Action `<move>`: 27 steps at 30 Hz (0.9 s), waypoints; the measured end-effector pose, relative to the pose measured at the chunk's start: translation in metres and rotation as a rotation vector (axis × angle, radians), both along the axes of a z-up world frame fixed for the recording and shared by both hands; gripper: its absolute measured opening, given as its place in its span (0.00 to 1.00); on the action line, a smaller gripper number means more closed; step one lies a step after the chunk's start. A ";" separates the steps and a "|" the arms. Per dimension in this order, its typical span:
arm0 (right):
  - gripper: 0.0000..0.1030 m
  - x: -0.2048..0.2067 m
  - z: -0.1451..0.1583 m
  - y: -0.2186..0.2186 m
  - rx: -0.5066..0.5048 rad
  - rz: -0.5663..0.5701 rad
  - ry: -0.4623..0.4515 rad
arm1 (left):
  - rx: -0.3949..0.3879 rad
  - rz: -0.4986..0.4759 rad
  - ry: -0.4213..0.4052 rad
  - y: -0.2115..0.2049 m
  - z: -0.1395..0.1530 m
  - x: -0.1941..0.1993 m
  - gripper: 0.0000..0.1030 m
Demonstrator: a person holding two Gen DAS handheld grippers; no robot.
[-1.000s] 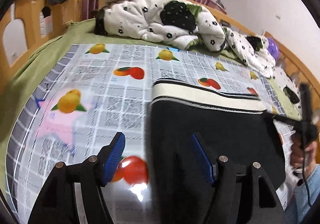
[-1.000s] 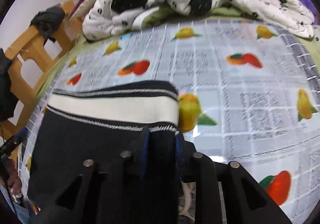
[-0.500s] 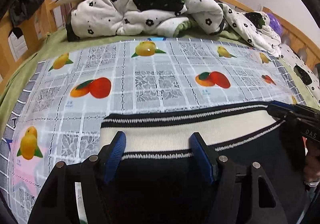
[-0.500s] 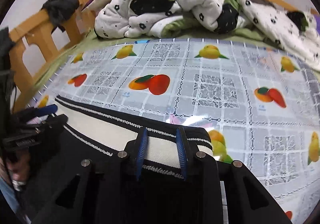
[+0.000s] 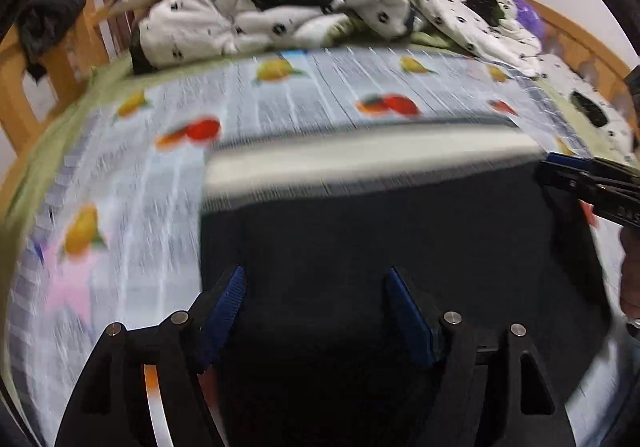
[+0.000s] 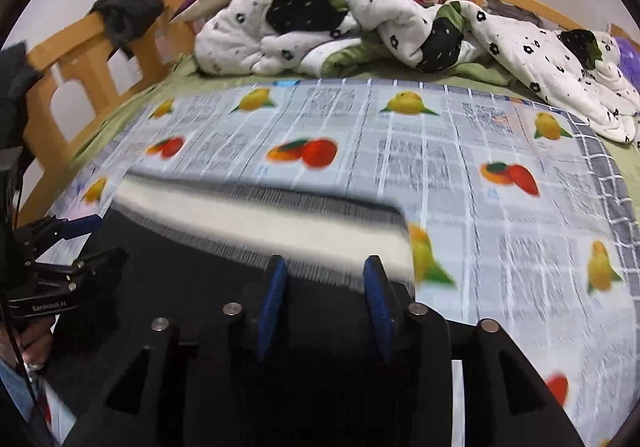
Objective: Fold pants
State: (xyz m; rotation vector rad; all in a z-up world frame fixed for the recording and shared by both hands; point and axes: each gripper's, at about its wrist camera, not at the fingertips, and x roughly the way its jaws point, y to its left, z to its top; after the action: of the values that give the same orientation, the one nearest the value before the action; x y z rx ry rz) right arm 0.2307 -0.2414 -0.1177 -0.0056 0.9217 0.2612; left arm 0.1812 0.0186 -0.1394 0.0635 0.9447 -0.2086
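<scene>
Right tool (image 6: 324,299), jaws just parted and gripping nothing, and left tool (image 5: 316,307), wide and empty, both hover over the dark pants (image 5: 400,247), which lie folded into a flat rectangle on the fruit-print cloth (image 6: 460,167), cream waistband (image 6: 280,227) just ahead. The fold looks laid; final tidying may remain.

The fruit-print cloth (image 6: 500,231) lies bare and passable beyond and beside the folded pants (image 5: 380,247), while a rumpled quilt (image 6: 360,23) blocks the far end of the bed and the wooden bed rail (image 6: 80,59) fences its edge.
</scene>
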 end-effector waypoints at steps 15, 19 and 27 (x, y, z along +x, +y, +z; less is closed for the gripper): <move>0.46 -0.162 -0.010 -0.028 0.039 -0.117 0.013 | -0.096 0.058 -0.025 0.042 -0.016 -0.155 0.70; 0.46 -0.179 -0.005 -0.042 0.131 -0.135 0.039 | 0.134 0.006 -0.075 0.032 -0.012 -0.175 0.70; 0.46 -0.181 -0.005 -0.042 0.129 -0.131 0.041 | 0.338 -0.070 -0.132 0.008 -0.024 -0.173 0.59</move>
State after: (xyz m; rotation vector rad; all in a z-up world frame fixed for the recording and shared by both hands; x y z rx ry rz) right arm 0.0495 -0.2830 -0.1224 0.1786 0.9406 0.1995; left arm 0.0082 0.0265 -0.1630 0.4169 0.8390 -0.1060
